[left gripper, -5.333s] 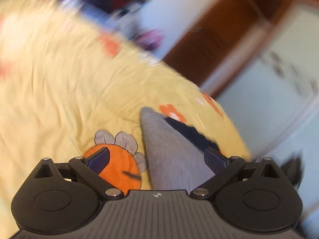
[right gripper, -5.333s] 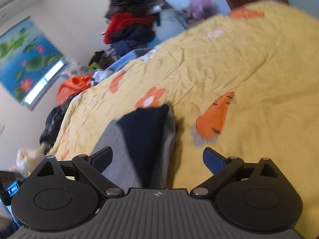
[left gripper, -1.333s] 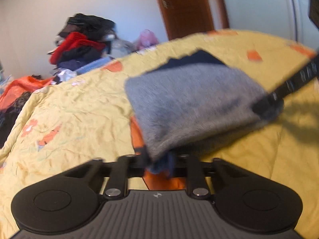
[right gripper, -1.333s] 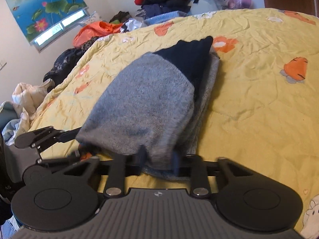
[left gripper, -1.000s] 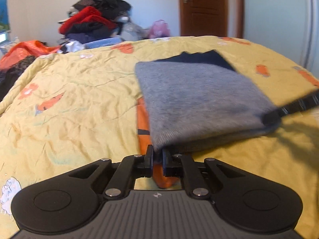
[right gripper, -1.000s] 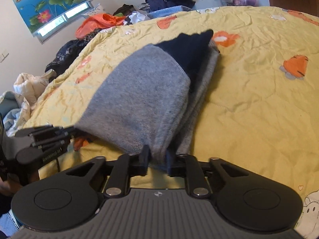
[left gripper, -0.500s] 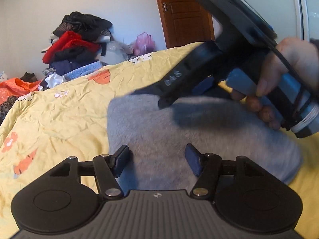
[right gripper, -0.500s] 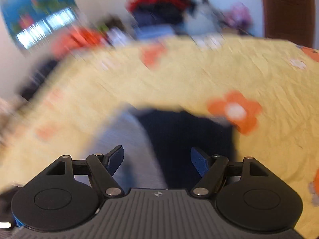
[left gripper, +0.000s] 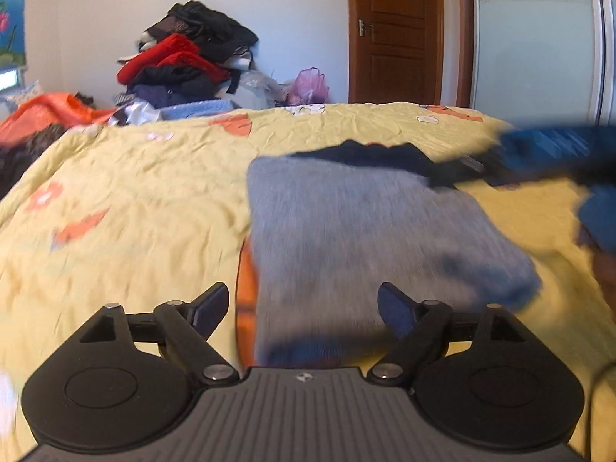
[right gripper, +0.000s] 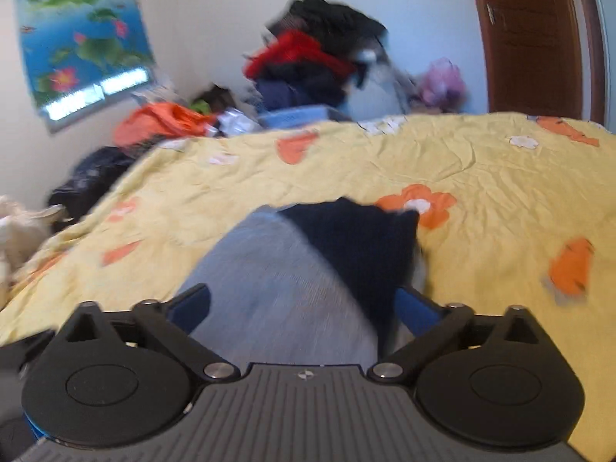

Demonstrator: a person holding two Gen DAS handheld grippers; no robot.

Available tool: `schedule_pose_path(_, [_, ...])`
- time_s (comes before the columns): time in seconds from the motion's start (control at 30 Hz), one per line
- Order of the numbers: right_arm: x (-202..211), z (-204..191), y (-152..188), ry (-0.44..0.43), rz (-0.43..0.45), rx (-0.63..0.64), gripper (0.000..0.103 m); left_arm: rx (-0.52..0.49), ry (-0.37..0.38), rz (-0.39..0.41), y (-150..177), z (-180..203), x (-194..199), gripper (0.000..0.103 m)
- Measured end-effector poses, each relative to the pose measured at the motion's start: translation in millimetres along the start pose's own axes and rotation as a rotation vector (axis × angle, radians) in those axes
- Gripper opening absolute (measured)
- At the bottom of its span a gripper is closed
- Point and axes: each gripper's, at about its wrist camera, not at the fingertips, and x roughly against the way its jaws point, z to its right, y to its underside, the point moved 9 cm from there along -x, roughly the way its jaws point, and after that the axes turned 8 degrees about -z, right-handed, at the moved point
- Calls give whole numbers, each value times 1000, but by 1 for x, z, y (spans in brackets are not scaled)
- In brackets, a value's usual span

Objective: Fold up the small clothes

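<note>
A folded grey knit garment (left gripper: 369, 231) with a dark navy part (left gripper: 369, 156) at its far end lies flat on the yellow bedspread (left gripper: 134, 200). My left gripper (left gripper: 304, 306) hovers at its near edge, jaws opening, with the cloth below and between the fingers but not pinched. My right gripper (right gripper: 304, 308) is over the same grey garment (right gripper: 277, 288) near the navy part (right gripper: 365, 246), jaws opening wide, nothing pressed by the pads. The right gripper's blurred blue and black body (left gripper: 554, 154) crosses the right of the left wrist view.
A heap of red, black and navy clothes (left gripper: 184, 65) stands beyond the bed's far edge, with orange cloth (left gripper: 50, 111) at the left. A brown door (left gripper: 396, 30) and a pale wardrobe (left gripper: 539, 38) are behind. A lotus poster (right gripper: 81, 34) hangs on the wall.
Both grippers let go of the grey garment's near edge and opened wide. The garment now lies flat on the bed. The right gripper swung across above it, and both views are blurred.
</note>
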Motion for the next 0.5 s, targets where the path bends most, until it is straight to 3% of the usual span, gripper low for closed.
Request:
schedule_pose_path(0.1, [31, 2, 43, 44, -13, -10, 102, -5, 1, -22, 19, 3, 7, 85])
schedule_pose_path(0.17, [39, 6, 68, 76, -40, -12, 102, -5, -5, -86, 28, 6, -3, 86])
schedule_pose_path(0.27, [23, 13, 94, 168, -136, -5, 103, 20, -26, -136, 27, 3, -15, 103])
schedule_pose_path(0.37, [14, 6, 103, 273, -119, 71, 103, 40, -15, -136, 26, 0, -17, 103])
schedule_pose_path(0.5, [11, 5, 102, 320, -111, 34, 103, 44, -24, -134, 27, -1, -16, 103])
